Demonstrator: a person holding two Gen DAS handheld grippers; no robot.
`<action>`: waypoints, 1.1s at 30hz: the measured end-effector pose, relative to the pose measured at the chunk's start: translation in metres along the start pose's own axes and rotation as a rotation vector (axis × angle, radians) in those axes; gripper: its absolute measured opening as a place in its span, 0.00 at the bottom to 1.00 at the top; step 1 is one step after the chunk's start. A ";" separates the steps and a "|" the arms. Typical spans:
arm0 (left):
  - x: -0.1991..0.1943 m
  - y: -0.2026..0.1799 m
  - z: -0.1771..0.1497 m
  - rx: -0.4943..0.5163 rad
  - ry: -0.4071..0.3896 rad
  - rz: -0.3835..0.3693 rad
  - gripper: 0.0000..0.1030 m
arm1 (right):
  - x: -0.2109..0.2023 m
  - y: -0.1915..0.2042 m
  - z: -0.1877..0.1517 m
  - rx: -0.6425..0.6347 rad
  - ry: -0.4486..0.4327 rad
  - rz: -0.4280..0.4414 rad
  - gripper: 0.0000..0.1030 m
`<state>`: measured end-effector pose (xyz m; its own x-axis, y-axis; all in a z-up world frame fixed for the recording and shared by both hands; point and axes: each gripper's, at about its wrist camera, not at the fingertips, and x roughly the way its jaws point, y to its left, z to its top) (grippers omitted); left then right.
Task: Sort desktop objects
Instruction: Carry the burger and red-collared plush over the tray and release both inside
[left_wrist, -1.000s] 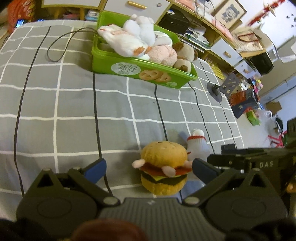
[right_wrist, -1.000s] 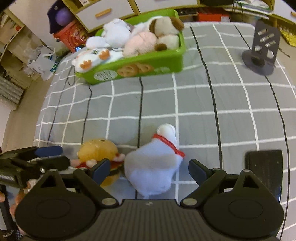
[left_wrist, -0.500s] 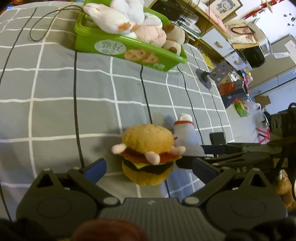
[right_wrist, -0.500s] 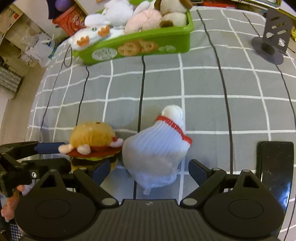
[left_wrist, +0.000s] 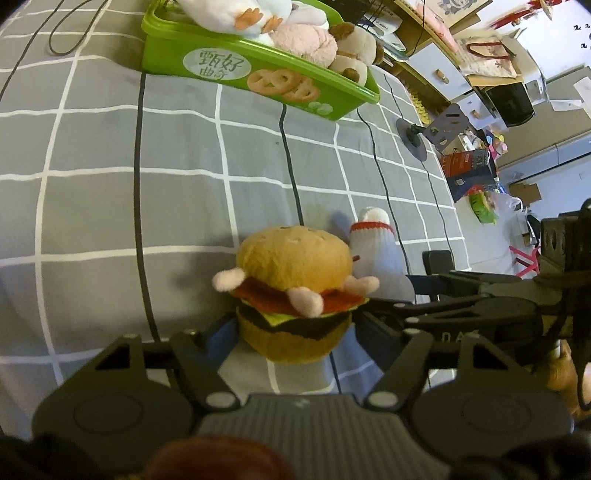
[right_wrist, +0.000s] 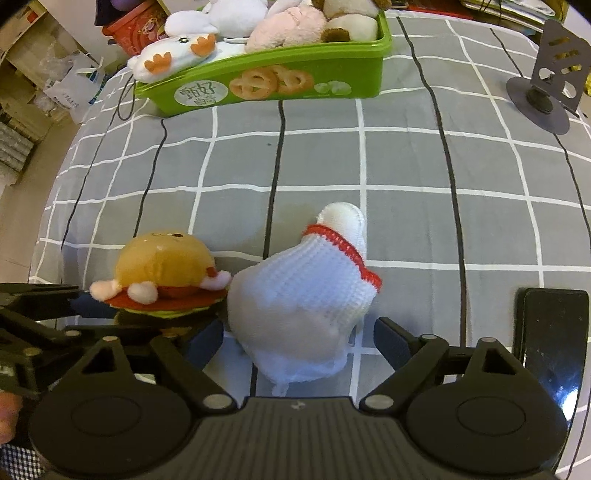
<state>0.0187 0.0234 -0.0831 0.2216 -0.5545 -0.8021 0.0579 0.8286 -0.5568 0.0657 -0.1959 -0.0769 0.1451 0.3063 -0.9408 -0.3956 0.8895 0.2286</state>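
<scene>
Your left gripper (left_wrist: 293, 328) has its blue-padded fingers (left_wrist: 221, 332) pressed against the lower bun of the burger plush (left_wrist: 295, 291) — it is clamped on that toy, which sits upright between them. From your right wrist camera the same burger plush (right_wrist: 162, 273) shows at the lower left with the left gripper's black linkage around it.

Your right gripper (right_wrist: 299, 341) has its fingers spread, one on each side of the white knitted toy (right_wrist: 306, 295) with the red collar; there is a visible gap on the right side, so it is not squeezing the toy. That toy lies tilted on the grey checked cloth (right_wrist: 406, 166), its narrow top leaning away from you, and its side is just beside the burger plush, apparently touching it.

Across the cloth, well apart from both toys, stands the green bin (right_wrist: 280, 79) with cookie pictures on its wall. It is piled with soft toys — a white duck plush (right_wrist: 173, 55) hanging over its left end, a pink plush (right_wrist: 288, 27) in the middle and a brown-and-cream plush (right_wrist: 347, 22) at the right.

A black phone (right_wrist: 554, 339) lies flat on the cloth just beside your right gripper, and a dark metal phone stand (right_wrist: 546, 77) sits at the far right.
</scene>
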 end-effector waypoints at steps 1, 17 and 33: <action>0.000 -0.001 0.000 0.003 -0.003 0.006 0.62 | 0.000 0.001 0.000 -0.003 0.001 0.004 0.77; -0.014 -0.004 0.003 0.018 -0.066 0.006 0.50 | -0.007 0.001 0.001 -0.016 -0.045 0.002 0.66; -0.071 0.001 0.031 -0.037 -0.248 -0.062 0.50 | -0.034 -0.003 0.025 0.055 -0.155 0.073 0.65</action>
<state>0.0333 0.0658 -0.0200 0.4509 -0.5649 -0.6911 0.0443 0.7875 -0.6148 0.0844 -0.2007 -0.0399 0.2581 0.4154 -0.8723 -0.3610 0.8789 0.3117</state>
